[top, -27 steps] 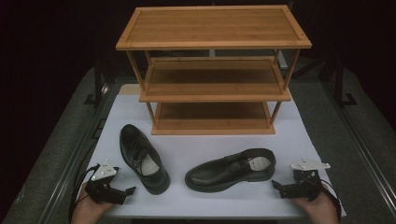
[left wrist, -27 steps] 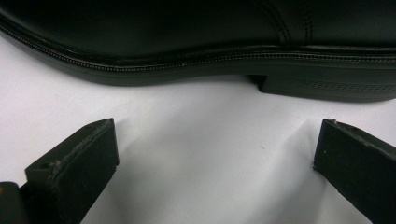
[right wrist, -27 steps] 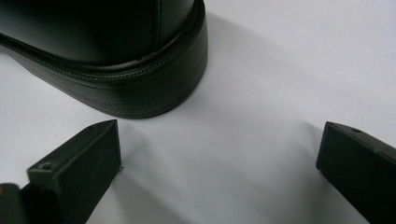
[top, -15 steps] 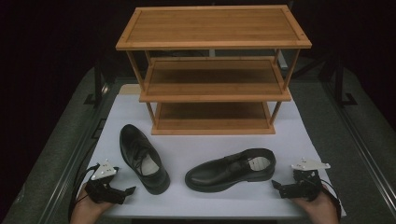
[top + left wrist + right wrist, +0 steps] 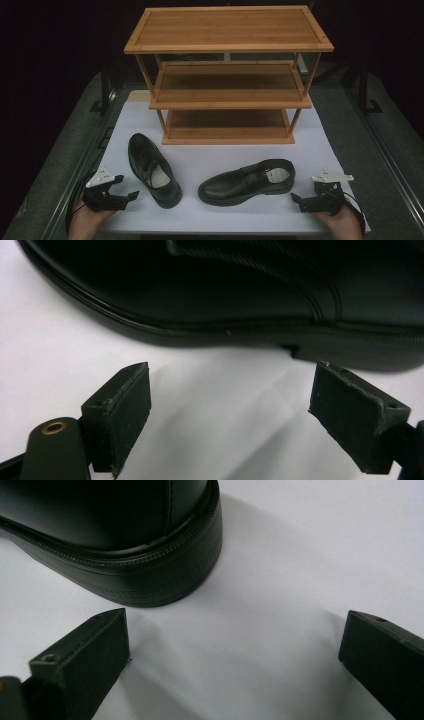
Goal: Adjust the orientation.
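Two black leather shoes lie on the white mat (image 5: 210, 165) in front of a three-tier wooden shoe rack (image 5: 227, 75). The left shoe (image 5: 151, 169) points its toe toward me; the right shoe (image 5: 247, 181) lies sideways with its toe to the left. My left gripper (image 5: 125, 187) rests at the mat's front left, open, a short way from the left shoe's side (image 5: 240, 295). My right gripper (image 5: 300, 200) sits at the front right, open, just off the right shoe's heel (image 5: 135, 545). Nothing lies between either pair of jaws.
The rack's three shelves are bare. Dark table surface (image 5: 75, 150) flanks the mat on both sides, with metal rails along it. Open mat lies between the shoes and the rack's bottom shelf (image 5: 227, 131).
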`<action>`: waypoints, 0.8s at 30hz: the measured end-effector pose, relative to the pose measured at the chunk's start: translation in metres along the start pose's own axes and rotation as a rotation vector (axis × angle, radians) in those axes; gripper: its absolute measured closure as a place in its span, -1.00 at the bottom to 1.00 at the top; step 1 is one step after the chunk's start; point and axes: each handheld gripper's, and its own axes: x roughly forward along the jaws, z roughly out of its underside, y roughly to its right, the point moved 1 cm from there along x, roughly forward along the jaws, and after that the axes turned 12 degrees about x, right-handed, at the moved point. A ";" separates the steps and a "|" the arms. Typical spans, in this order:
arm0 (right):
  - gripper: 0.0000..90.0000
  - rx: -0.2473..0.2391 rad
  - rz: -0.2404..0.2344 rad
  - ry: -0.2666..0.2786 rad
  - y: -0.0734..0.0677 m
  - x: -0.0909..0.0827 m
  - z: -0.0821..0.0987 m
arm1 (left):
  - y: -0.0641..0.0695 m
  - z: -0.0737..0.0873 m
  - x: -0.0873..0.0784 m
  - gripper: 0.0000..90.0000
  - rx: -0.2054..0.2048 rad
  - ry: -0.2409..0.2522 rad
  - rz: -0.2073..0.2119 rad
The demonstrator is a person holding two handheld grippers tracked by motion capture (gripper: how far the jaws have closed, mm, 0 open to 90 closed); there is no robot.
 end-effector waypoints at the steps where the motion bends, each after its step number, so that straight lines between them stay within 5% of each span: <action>1: -1.00 0.000 0.000 0.000 0.000 0.000 0.000 | -0.002 -0.002 -0.002 -0.57 -0.001 0.000 0.001; 10: -1.00 0.000 -0.001 -0.001 0.000 0.000 0.000 | -0.020 -0.014 -0.013 0.14 -0.047 0.047 -0.008; 11: -1.00 -0.004 -0.001 0.001 0.000 0.000 0.000 | -0.025 -0.018 -0.015 0.36 -0.056 0.057 0.002; 17: -1.00 -0.002 -0.001 0.000 0.000 0.000 0.000 | -0.039 -0.030 -0.016 0.83 -0.054 0.039 0.025; 24: -1.00 -0.004 -0.001 0.000 0.001 0.000 0.000 | -0.063 -0.050 -0.011 1.00 -0.051 0.017 0.017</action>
